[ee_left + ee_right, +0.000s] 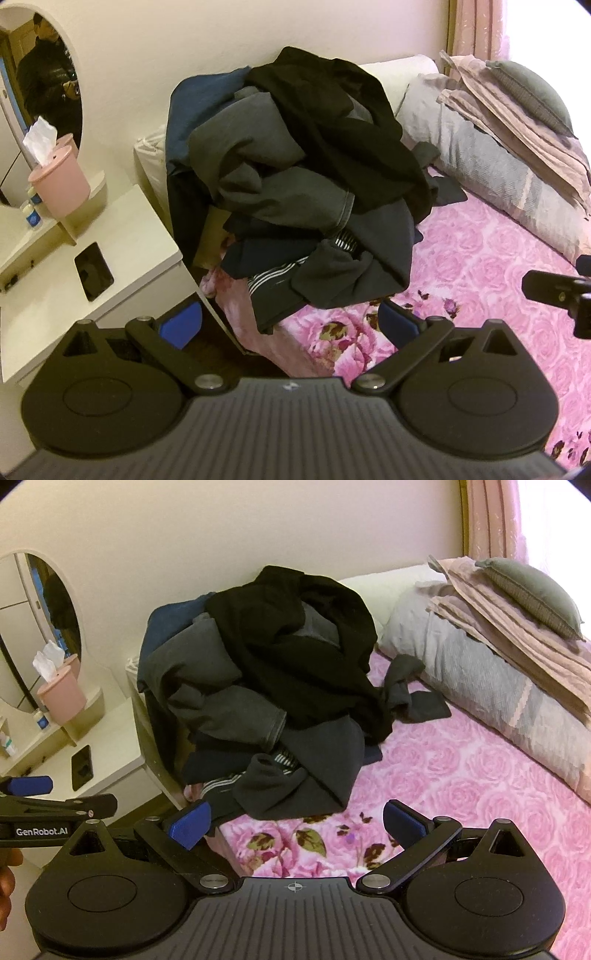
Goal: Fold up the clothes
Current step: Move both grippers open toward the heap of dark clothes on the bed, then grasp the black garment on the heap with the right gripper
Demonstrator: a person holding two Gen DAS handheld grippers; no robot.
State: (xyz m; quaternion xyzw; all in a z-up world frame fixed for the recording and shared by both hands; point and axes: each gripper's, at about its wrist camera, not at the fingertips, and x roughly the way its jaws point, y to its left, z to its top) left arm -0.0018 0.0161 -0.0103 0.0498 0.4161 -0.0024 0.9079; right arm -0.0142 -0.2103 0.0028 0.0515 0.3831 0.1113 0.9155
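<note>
A heap of dark clothes point(295, 184) sits on the bed point(480, 288) at its corner by the wall, piled upward with no clear long axis. Left of the heap stands a white counter point(110, 266); right of it, pillows point(491, 173). Left claw point(288, 325) and right claw point(295, 823) both hover spread apart, holding nothing.

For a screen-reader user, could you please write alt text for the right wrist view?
A tall pile of dark clothes sits unfolded on a pink rose-patterned bedspread, just ahead of the open, empty right tongs. Left of the bed a white nightstand holds a black phone; the left tongs enter at the left edge.
</note>
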